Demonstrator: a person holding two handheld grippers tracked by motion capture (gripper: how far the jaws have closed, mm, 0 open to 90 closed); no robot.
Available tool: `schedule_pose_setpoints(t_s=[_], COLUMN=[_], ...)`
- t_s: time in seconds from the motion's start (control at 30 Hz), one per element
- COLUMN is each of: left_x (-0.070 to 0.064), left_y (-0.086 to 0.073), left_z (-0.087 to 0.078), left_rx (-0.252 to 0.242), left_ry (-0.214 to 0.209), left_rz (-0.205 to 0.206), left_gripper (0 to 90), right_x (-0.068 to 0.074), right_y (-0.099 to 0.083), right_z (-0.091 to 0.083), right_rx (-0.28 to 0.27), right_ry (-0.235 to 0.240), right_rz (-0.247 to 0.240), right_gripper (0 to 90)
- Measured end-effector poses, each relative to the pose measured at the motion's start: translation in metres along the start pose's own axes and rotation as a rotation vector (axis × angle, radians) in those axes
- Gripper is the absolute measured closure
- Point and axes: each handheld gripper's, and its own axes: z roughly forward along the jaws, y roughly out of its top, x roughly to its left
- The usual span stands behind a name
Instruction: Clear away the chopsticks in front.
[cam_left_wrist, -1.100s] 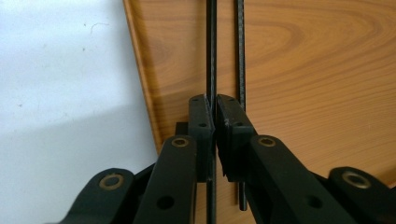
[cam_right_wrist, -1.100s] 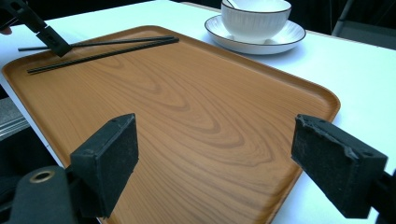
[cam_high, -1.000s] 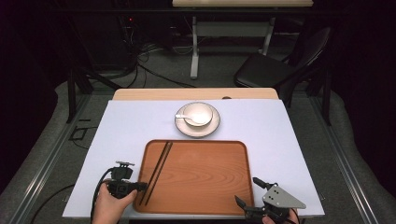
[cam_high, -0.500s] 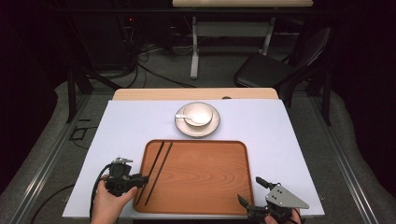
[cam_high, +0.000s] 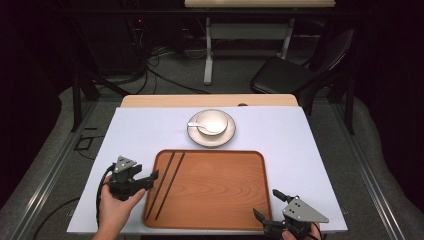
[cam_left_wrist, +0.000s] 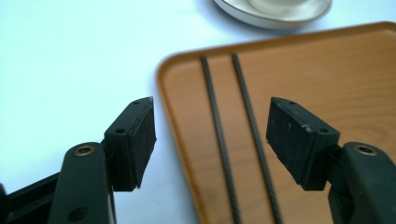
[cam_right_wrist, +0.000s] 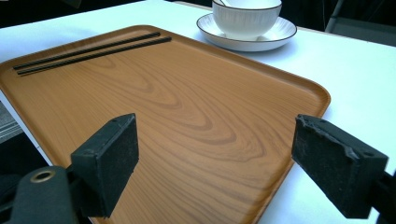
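A brown wooden tray lies on the white table top near me. Two black chopsticks lie side by side along the tray's left side. My left gripper is open at the tray's left rim, pointing right. In the left gripper view, the left gripper has its jaws astride the rim and both chopsticks, touching nothing. My right gripper is open over the tray's near right corner. In the right gripper view, the right gripper holds nothing above the tray.
Beyond the tray's far edge, a white bowl stands on a white saucer; the bowl is dark-rimmed. A black chair and a table leg stand past the table. Cables lie on the floor at the left.
My left gripper has moved forward along the tray's left rim. The right gripper has barely shifted. The tray, chopsticks and bowl have not moved.
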Motion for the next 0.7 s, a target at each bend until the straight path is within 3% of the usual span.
schedule_pose_setpoints(t_s=[0.13, 0.2, 0.37, 0.53, 0.7], left_x=[0.008, 0.012, 0.023, 0.035, 0.045], left_y=[-0.001, -0.005, -0.012, -0.021, -0.029], left_z=[0.003, 0.004, 0.001, -0.002, -0.003], left_rx=[-0.057, -0.071, -0.092, -0.115, -0.107], left_ry=[0.048, 0.048, 0.063, 0.115, 0.147], left_rz=[0.021, 0.0, -0.006, -0.01, -0.02], left_gripper=[31.8, 31.9, 31.7, 31.4, 31.4], right_x=[0.002, 0.002, -0.001, -0.002, -0.002], right_y=[0.0, 0.0, -0.001, -0.002, -0.001], right_z=[0.001, 0.001, 0.001, 0.001, 0.001], right_rx=[0.005, 0.005, 0.006, 0.007, 0.006], right_ry=[0.0, -0.001, 0.002, 0.003, 0.001], right_rz=[-0.005, -0.006, 0.013, 0.008, 0.015], right_gripper=[14.4, 14.4, 14.4, 14.4, 14.4])
